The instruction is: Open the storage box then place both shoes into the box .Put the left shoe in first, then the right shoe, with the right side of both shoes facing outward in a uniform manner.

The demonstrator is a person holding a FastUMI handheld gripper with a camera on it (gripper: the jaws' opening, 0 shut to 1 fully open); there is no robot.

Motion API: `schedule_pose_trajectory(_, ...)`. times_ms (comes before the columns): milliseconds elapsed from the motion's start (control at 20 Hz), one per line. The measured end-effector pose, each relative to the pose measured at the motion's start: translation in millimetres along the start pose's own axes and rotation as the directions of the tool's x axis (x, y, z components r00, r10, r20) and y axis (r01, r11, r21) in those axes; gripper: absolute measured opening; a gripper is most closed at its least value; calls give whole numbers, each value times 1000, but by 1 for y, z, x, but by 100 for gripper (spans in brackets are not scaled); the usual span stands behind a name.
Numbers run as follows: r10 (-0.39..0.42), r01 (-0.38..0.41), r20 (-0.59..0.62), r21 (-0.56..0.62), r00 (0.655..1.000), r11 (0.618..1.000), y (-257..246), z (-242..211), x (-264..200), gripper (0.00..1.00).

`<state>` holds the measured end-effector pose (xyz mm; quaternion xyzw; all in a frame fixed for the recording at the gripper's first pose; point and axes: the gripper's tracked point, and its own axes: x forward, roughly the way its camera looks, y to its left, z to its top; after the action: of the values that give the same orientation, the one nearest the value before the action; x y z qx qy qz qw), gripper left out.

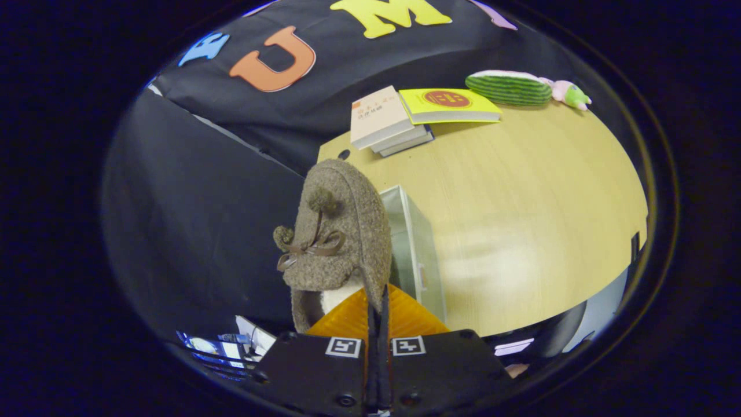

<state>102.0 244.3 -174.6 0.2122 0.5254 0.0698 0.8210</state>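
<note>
A fuzzy brown shoe [341, 231] with a bow and pompoms hangs toe-up just ahead of my gripper [377, 301]. The fingers are shut on the shoe's heel rim, and its pale lining shows beside them. Behind the shoe, on the wooden table [521, 231], stands the pale translucent storage box [414, 243]; I see its side and rim, and its inside is hidden by the shoe. The shoe is held in the air, tilted over the table's near corner.
A stack of books [388, 121] and a yellow book [451, 104] lie at the table's far side. A green striped plush [509, 88] and a small pink toy [570, 92] sit beyond them. Black cloth walls off the side next to the shoe.
</note>
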Motion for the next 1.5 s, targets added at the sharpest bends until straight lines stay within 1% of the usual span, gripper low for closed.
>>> schedule_pose_trajectory(300,-26,27,-25,55,999,998,-15,-8,22,6)
schedule_pose_trajectory(450,-4,6,-35,68,999,998,-14,-10,26,6)
schedule_pose_trajectory(500,12,-10,-35,70,999,997,-11,-10,26,10)
schedule_pose_trajectory(550,33,-31,-32,74,999,997,-8,-9,24,16)
schedule_pose_trajectory(600,37,-35,-21,73,999,997,-6,-8,27,27)
schedule_pose_trajectory(650,47,-46,-9,66,999,997,-6,-5,22,34)
schedule_pose_trajectory(700,57,-57,-4,53,998,997,-2,-6,21,50)
schedule_pose_trajectory(750,59,-59,-2,36,998,998,-1,-6,16,55)
schedule_pose_trajectory(850,75,-77,63,20,995,997,1,-1,7,61)
schedule_pose_trajectory(950,68,-68,126,-8,990,998,-1,8,-3,64)
schedule_pose_trajectory(1050,53,-47,214,-33,975,998,-5,24,-20,66)
schedule_pose_trajectory(1100,58,-49,283,-40,958,998,-5,36,-34,66)
schedule_pose_trajectory(1150,61,-39,332,-72,941,997,-4,47,-47,66)
schedule_pose_trajectory(1200,63,-18,401,-115,914,993,-8,58,-65,68)
schedule_pose_trajectory(1350,69,58,568,-202,820,978,-18,79,-117,81)
schedule_pose_trajectory(1500,97,94,677,-240,730,966,-31,85,-162,96)
